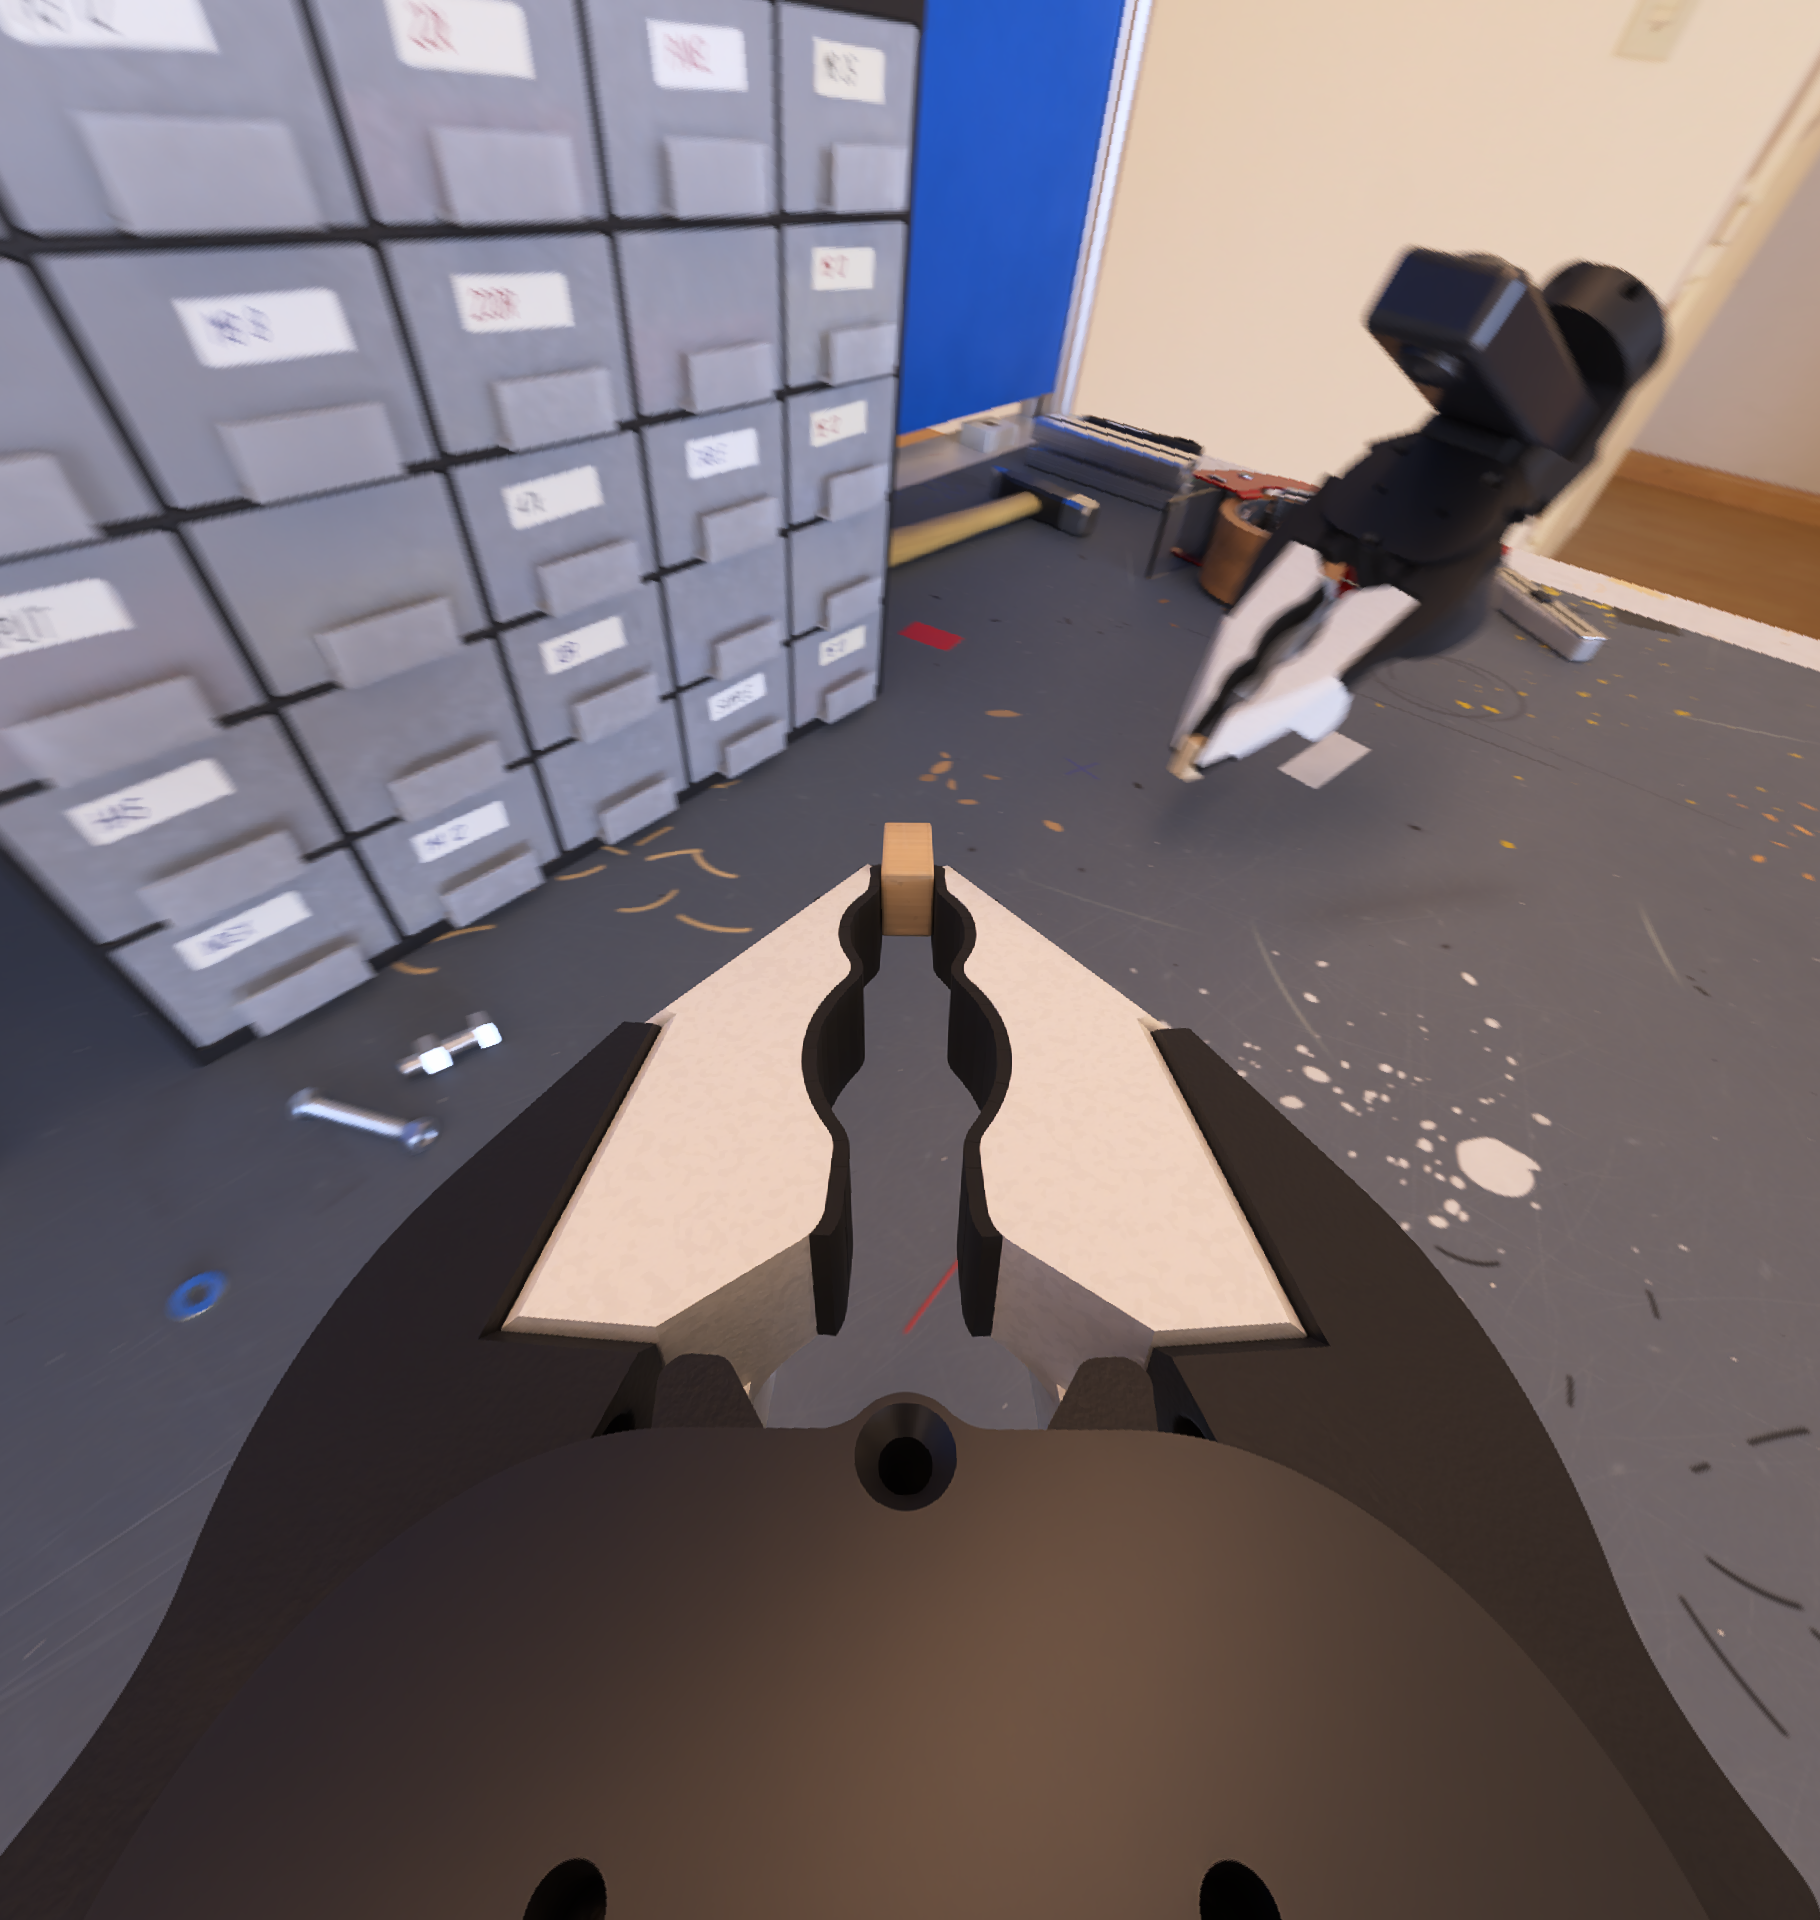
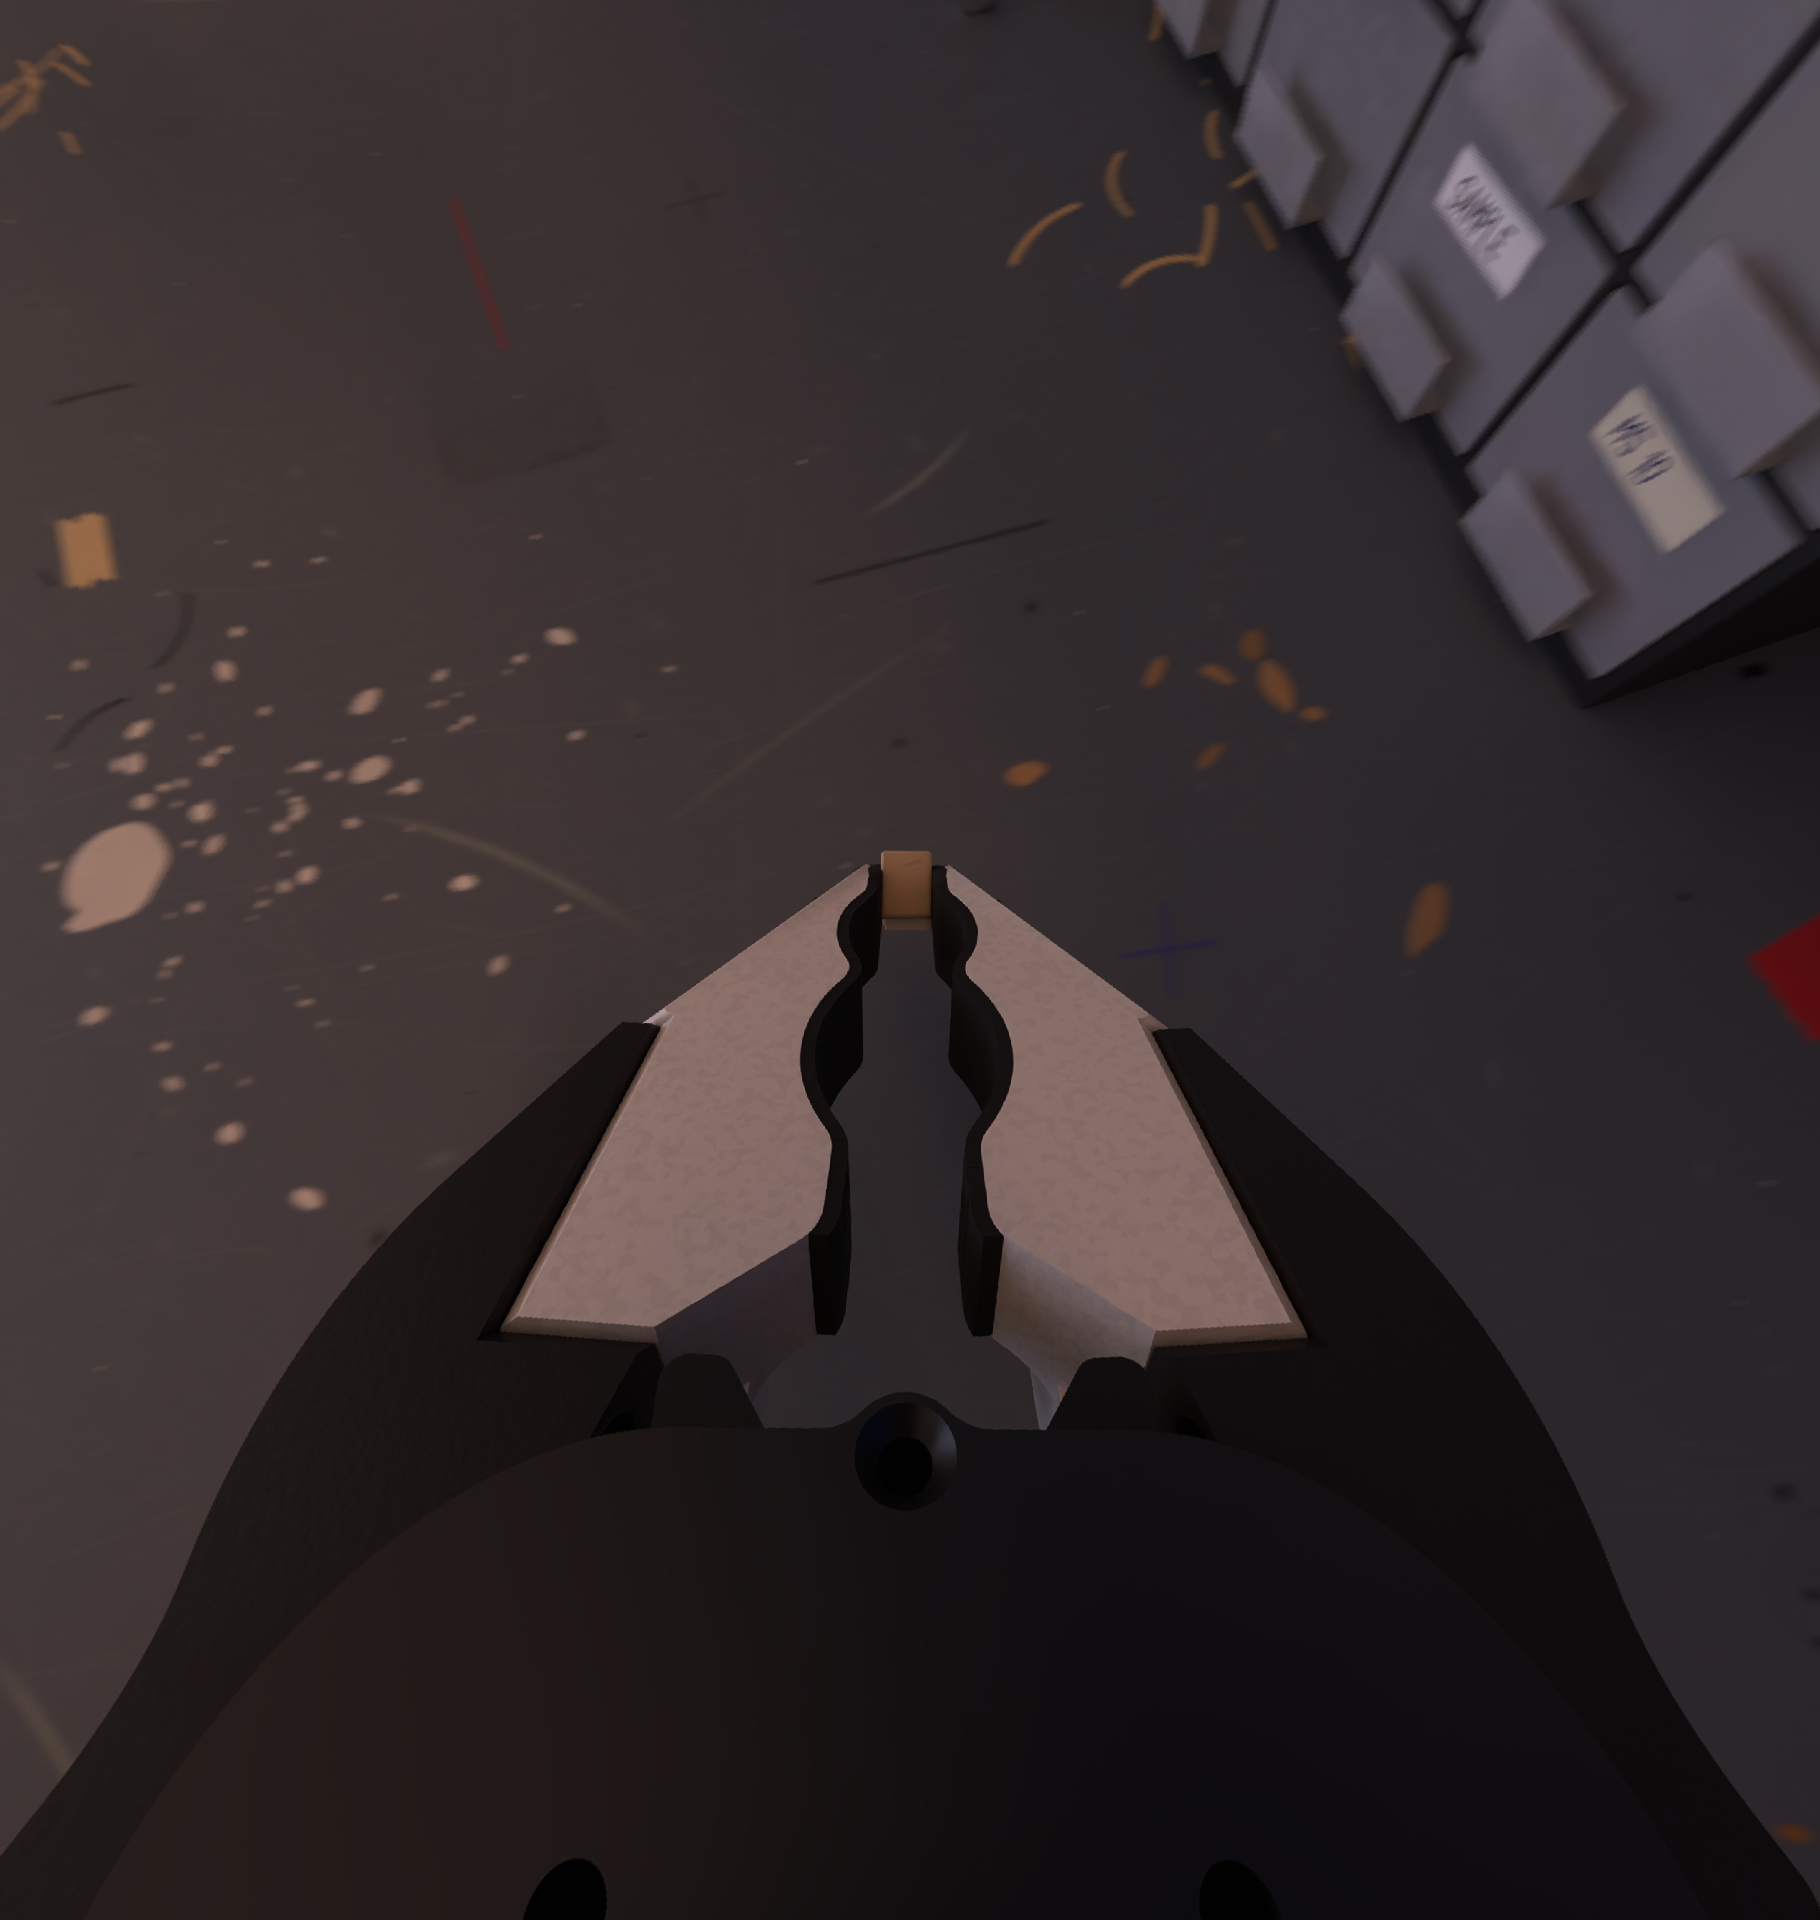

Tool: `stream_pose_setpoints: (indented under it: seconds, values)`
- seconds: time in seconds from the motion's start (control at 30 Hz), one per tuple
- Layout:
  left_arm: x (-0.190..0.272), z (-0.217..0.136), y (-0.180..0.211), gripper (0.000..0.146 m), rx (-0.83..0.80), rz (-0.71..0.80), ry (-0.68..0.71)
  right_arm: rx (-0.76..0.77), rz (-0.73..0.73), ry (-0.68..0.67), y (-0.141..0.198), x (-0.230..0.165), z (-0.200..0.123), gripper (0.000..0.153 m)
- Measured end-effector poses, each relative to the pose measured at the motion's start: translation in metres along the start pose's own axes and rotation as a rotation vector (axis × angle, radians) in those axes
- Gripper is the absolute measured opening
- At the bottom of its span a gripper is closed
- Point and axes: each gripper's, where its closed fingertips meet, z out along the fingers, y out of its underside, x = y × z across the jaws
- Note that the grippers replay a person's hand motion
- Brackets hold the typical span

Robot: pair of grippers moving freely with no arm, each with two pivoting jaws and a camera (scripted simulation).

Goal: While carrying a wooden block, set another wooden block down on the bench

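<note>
My left gripper [image 1: 907, 883] pinches a block [image 1: 907, 879] at its fingertips, above the bench [image 1: 1301, 1039]. My right gripper [image 2: 907, 883] grips a second block [image 2: 907, 885] the same way, over paint spatter [image 2: 116, 875]. Drawers [image 1: 366, 468] stand to my left, bolts [image 1: 366, 1117] near them.

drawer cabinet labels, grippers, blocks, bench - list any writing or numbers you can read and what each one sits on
I won't quote the wording; here is what bears writing.
Grey drawer cabinet: white paper labels on many drawer fronts, handwritten in blue or red, mostly blurred.
Same cabinet in the right wrist view: two labels, smeared.
Left gripper, right gripper, both wooden blocks: no writing.
Bench: paint marks and tape only.
</note>
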Motion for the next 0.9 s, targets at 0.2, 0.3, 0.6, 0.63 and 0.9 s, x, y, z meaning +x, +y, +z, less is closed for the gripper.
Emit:
stream_pose_setpoints:
  seconds: [0.2,0.3,0.6,0.63,0.9]
  values:
    - [-0.006,-0.029,-0.005,0.008,0.013,0.008,-0.086,0.001,0.026,0.015,0.02,-0.046,-0.006,0.008]
    - [0.007,-0.027,0.0,0.008,0.013,-0.002,-0.061,0.019,0.043,0.043,0.026,-0.055,-0.015,0.008]
    - [0.061,-0.003,0.002,0.008,0.022,0.0,0.084,0.0,0.013,0.107,0.046,-0.075,-0.013,0.008]
    - [0.067,0.001,0.002,0.008,0.018,0.003,0.101,-0.007,0.003,0.11,0.047,-0.076,-0.01,0.008]
    - [0.11,0.027,0.008,0.008,-0.014,0.024,0.209,-0.046,-0.057,0.108,0.048,-0.079,0.005,0.009]
